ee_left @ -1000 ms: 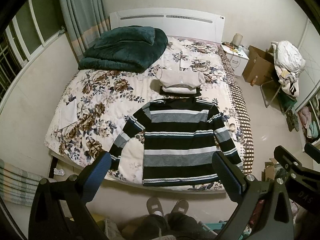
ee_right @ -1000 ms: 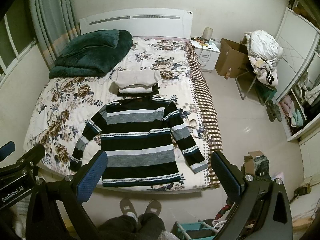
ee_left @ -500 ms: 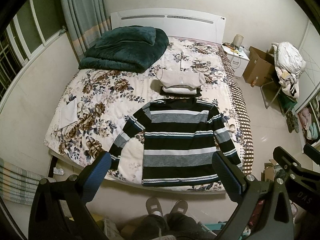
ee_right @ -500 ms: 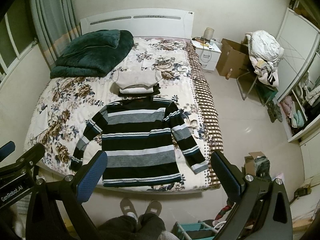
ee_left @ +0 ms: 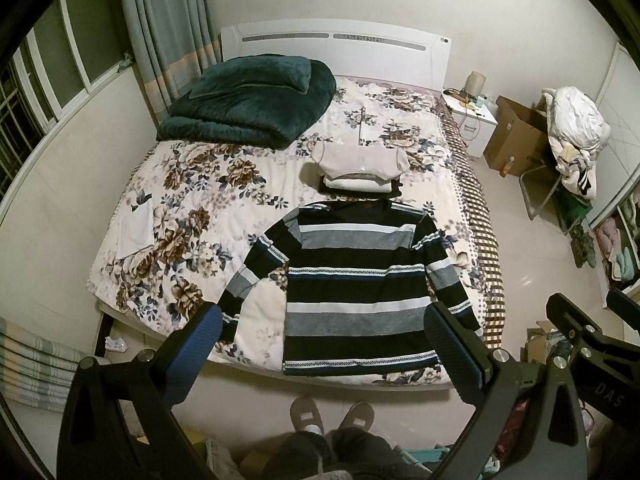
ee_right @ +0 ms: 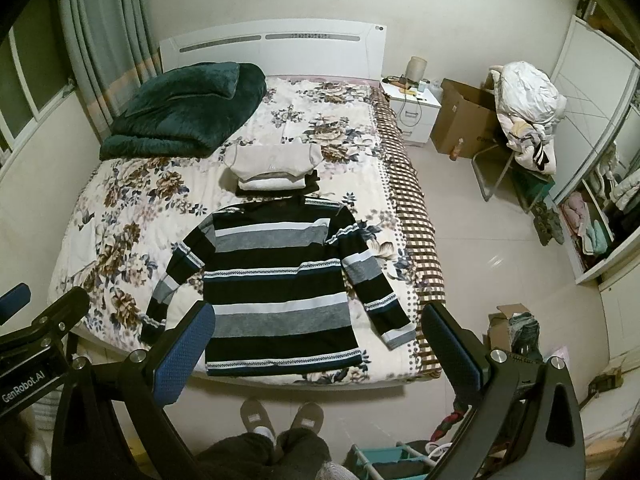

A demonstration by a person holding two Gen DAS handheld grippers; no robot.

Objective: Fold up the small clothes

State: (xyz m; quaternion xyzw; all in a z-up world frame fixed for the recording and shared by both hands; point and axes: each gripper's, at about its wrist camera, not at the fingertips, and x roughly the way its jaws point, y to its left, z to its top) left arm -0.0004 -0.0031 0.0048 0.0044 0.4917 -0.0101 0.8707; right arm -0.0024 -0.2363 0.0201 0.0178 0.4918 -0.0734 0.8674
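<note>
both grippers (ee_left: 320, 344) (ee_right: 316, 340) wide apart, empty

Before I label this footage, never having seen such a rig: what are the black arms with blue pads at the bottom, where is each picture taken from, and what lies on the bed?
They are no robot. A person, whose slippers show below, holds a two-finger gripper in each hand, each with a fisheye camera looking forward along its fingers. One picture comes from the left gripper, the other from the right gripper. Both pairs of jaws stand wide open and hold nothing, up in the air before the bed. On its floral cover a striped sweater lies spread flat, sleeves out, near the foot. Just beyond its collar sits a small stack of folded clothes, and a dark green blanket is folded near the headboard.
</note>
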